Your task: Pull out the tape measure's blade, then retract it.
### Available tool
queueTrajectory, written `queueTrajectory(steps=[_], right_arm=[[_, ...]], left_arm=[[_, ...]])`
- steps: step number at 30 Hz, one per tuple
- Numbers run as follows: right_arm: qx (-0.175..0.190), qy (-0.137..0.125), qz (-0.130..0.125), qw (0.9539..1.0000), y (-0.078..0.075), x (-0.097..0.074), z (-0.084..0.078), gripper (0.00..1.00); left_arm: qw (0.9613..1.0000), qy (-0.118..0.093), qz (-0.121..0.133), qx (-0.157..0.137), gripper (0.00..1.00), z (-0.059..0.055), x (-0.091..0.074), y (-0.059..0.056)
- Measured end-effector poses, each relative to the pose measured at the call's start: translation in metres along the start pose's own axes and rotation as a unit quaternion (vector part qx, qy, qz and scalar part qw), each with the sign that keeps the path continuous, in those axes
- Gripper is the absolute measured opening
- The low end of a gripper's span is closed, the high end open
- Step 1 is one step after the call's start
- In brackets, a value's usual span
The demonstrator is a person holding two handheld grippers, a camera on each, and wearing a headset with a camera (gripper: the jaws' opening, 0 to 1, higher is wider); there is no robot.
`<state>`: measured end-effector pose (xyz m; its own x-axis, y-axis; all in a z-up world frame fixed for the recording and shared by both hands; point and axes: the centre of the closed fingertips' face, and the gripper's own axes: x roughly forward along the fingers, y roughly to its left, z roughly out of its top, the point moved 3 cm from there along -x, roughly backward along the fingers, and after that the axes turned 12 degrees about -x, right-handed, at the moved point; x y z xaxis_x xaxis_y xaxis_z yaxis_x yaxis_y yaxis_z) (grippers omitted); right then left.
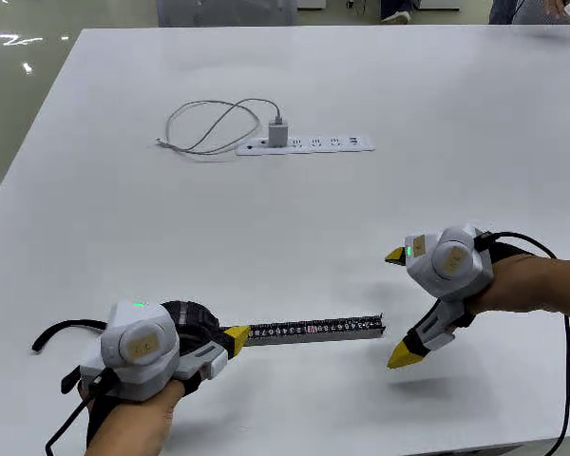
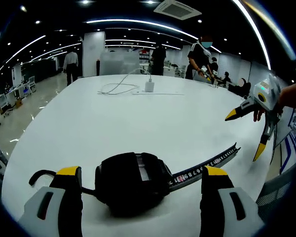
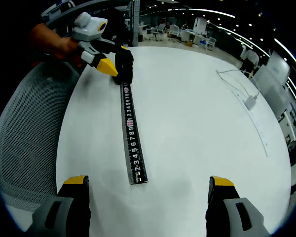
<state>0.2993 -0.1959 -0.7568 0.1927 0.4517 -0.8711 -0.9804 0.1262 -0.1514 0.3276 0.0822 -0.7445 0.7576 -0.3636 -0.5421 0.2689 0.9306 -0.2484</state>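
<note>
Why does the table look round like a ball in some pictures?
Left and right gripper views: the fisheye lens bulges the table; the tape blade bends in the left one. Head view: table edges look straight, lights glare on the floor, the right hand-held gripper casts a soft shadow.

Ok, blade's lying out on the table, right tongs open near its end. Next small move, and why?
Probably lower the right tongs onto the blade's free end and close on it. The blade lies flat on the table, and the right tongs hang open just off its end, gripping nothing. The case sits between the open left tongs, so steady it first if it slips.
</note>
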Motion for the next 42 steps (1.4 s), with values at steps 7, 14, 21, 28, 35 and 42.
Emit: queueTrajectory(steps=[7,14,21,28,35,42], right_arm=[[-0.004,0.005,0.011,0.9999,-0.001,0.006,0.000,0.99],[-0.005,0.012,0.020,0.9997,0.001,0.010,-0.003,0.89],[-0.030,0.022,0.036,0.9987,0.004,0.013,-0.008,0.67],[-0.044,0.019,0.052,0.9975,0.009,0.014,-0.008,0.45],[-0.043,0.019,0.060,0.9971,0.012,0.016,-0.007,0.32],[-0.049,0.020,0.064,0.9965,0.015,0.017,-0.007,0.17]], left_arm=[[1.0000,-0.003,0.008,0.001,0.99,-0.001,0.000,0.004],[0.9999,-0.002,0.008,0.009,0.99,-0.005,0.001,0.006],[0.9996,-0.009,0.001,0.026,0.99,-0.007,0.002,0.006],[0.9995,-0.016,0.003,0.025,0.99,-0.003,0.004,0.007],[0.9996,-0.019,0.005,0.023,0.98,-0.002,0.004,0.008],[0.9996,-0.022,0.007,0.018,0.95,0.000,0.003,0.009]])
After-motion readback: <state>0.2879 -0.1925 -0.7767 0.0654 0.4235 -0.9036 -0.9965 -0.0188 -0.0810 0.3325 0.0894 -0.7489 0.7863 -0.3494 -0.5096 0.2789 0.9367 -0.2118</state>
